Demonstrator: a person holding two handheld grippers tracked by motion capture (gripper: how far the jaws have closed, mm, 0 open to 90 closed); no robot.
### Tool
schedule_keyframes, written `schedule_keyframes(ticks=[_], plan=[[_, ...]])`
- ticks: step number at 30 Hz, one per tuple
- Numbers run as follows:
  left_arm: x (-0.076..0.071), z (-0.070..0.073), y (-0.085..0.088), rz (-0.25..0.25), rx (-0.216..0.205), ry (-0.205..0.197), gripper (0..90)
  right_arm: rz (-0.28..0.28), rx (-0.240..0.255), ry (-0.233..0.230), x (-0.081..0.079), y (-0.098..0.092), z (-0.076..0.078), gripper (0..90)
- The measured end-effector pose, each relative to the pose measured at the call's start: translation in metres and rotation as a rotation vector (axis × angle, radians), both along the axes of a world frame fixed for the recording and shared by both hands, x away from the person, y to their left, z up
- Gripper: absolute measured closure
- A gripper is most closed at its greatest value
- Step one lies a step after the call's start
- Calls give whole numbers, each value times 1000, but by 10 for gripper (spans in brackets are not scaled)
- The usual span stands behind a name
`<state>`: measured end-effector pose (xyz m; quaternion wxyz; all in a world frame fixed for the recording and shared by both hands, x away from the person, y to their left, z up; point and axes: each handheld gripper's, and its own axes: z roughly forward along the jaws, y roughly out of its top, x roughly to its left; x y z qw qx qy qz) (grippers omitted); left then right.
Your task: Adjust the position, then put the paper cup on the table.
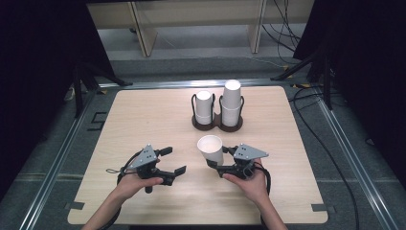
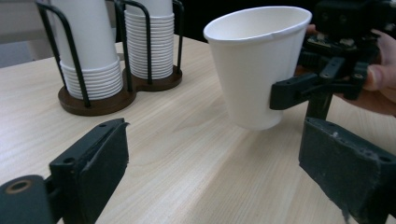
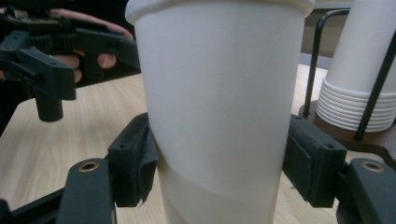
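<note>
Writing or brand marks we find nowhere legible; the paper cup (image 1: 211,148) is plain white, as are the stacked ones behind it. Nearest to us, our left gripper (image 1: 169,161) sits low over the worktop (image 1: 143,120) with its jaws apart and nothing between them; in the left gripper view the two black pads stand wide with bare wood showing in the gap. Our right gripper (image 1: 220,158) holds the paper cup, its jaws closed on the cup's lower wall from both sides, as the right gripper view shows with a pad pressed at each flank. The cup is upright with a slight tilt, mouth up, just right of the worktop's middle and between the two grippers. Farther back stands a dark double wire rack (image 1: 217,120) with two stacks of white cups (image 1: 231,103), the right stack taller.
</note>
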<state>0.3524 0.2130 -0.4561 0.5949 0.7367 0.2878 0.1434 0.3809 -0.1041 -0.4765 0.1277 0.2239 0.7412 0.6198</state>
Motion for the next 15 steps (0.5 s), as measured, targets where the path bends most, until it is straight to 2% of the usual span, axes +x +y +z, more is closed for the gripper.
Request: schedule_keyframes(ticks=[1, 2, 3, 4, 5, 6, 7, 8, 9, 10, 11, 13, 14, 15], plan=[[-1, -2, 0, 23, -8, 12, 84, -1, -7, -26, 1, 1, 0, 324], [-1, -5, -1, 29, -31, 19, 86, 24, -2, 0, 0, 4, 0, 324], [-2, -6, -1, 28, -20, 31, 88, 19, 1, 18, -2, 6, 0, 324], [-1, -8, -2, 16, -39, 19, 86, 20, -3, 23, -2, 7, 0, 323], [-1, -8, -1, 39, -30, 21, 85, 36, -5, 27, -2, 9, -1, 323], [-1, -9, -3, 27, -47, 39, 87, 25, -7, -8, -1, 10, -1, 323], [-1, -9, -4, 26, -53, 51, 86, 39, -8, -6, -1, 12, -2, 323], [-1, -9, -6, 32, -52, 51, 85, 40, -16, 25, -2, 13, -2, 322], [1, -10, -10, 26, -81, 47, 86, 42, -11, -3, 0, 14, -3, 322], [2, -9, -12, 28, -82, 54, 86, 48, 5, 1, 1, 16, -4, 322], [1, -8, -14, 31, -79, 69, 86, 26, -1, -21, 1, 16, -5, 321], [4, -7, -19, 23, -85, 76, 85, 34, -14, -38, 2, 16, -5, 321], [5, -6, -21, 20, -90, 75, 83, 32, -26, -34, 2, 16, -5, 321], [8, -5, -22, 39, -75, 60, 84, 38, -6, -46, 2, 18, -7, 321]])
